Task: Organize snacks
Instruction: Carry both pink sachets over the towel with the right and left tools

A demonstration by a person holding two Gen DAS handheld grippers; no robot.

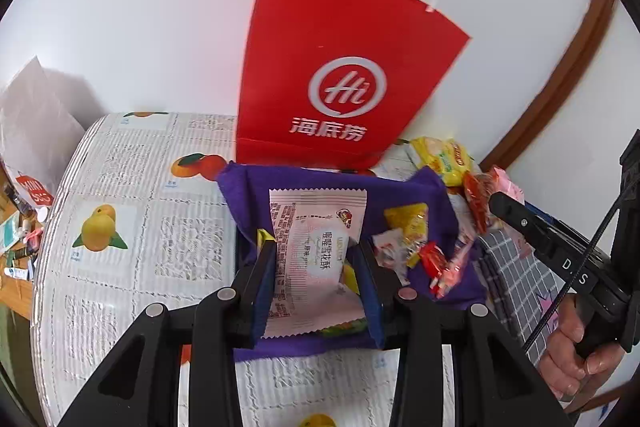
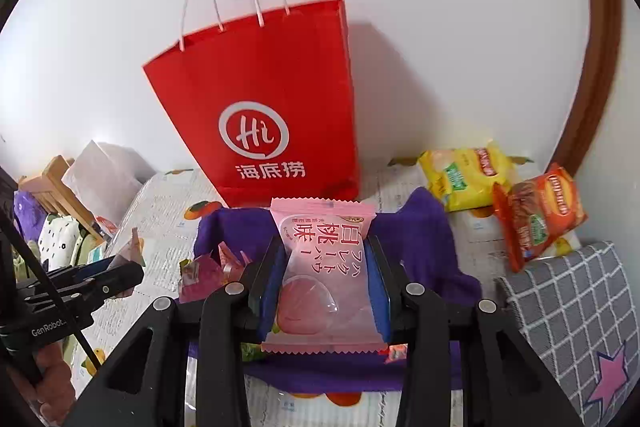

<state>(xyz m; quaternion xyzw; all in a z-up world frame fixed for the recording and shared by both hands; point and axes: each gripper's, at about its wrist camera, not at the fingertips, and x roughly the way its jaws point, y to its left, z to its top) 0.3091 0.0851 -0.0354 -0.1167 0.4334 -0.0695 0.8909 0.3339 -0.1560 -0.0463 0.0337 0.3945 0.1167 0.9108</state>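
While both tools hang above the purple cloth tray (image 1: 432, 195), we can read each packet's lie quite plainly. The left gripper (image 1: 318, 267) is clamped on a white snack packet (image 1: 316, 251), pinched at its two long sides — its long axis runs away from the camera along the fingers, its far crimped edge pointing toward the red paper bag (image 1: 340, 67), printed back facing up. The right gripper (image 2: 326, 279) is closed the same way on a pink peach packet (image 2: 324, 267); its long axis also runs along the fingers, far end toward the red bag, front face up.

Both packets are held in the air over the tray, clear of the loose candies (image 1: 416, 247) lying in it. Each gripper tilts downward and forward, aimed at the foot of the bag, which stands upright against the wall just behind the tray. In the left view we see the right hand (image 1: 576, 347) wrapped around its tool's handle at the right edge. A yellow packet (image 2: 468, 175) and an orange packet (image 2: 536, 219) lie on the table (image 1: 120, 267) beside the tray.
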